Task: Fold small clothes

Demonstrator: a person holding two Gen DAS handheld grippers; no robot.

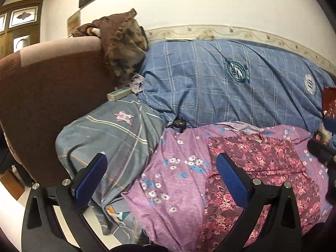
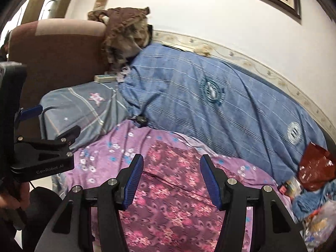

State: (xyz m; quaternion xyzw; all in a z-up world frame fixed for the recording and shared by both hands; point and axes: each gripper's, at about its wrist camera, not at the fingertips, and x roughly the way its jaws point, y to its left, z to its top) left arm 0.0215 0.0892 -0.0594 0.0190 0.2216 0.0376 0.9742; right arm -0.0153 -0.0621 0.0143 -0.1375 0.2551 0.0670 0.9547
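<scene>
Maroon floral garment [image 1: 260,168], the small piece of clothing in question, lies spread flat on a purple flowered sheet [image 1: 174,174] that covers the near part of the bed. Both wrist views look down on it from above. The left gripper [image 1: 161,180] hangs over the garment's left edge with its jaws set wide apart and nothing between the blue pads [image 1: 90,180]; one pad is over the grey star-print pillow [image 1: 109,130] left of the garment, the other over the garment itself. The right gripper [image 2: 171,180] hovers above the middle of the garment, its jaws also parted, narrower than the left pair, with only the cloth below showing between them and no fabric pinched. From the right wrist view the left gripper [image 2: 52,145] appears to the left of the garment, held by a hand [image 2: 12,195] at the frame edge. Beyond the garment, toward the wall, lies a blue checked quilt [image 1: 220,79] with round emblems. A small black object [image 1: 178,124] sits at the garment's far left, where pillow, quilt and sheet meet. To the garment's right rests a red packet [image 2: 315,168] among crumpled items. A brown headboard [image 1: 42,94] stands behind the pillow.
</scene>
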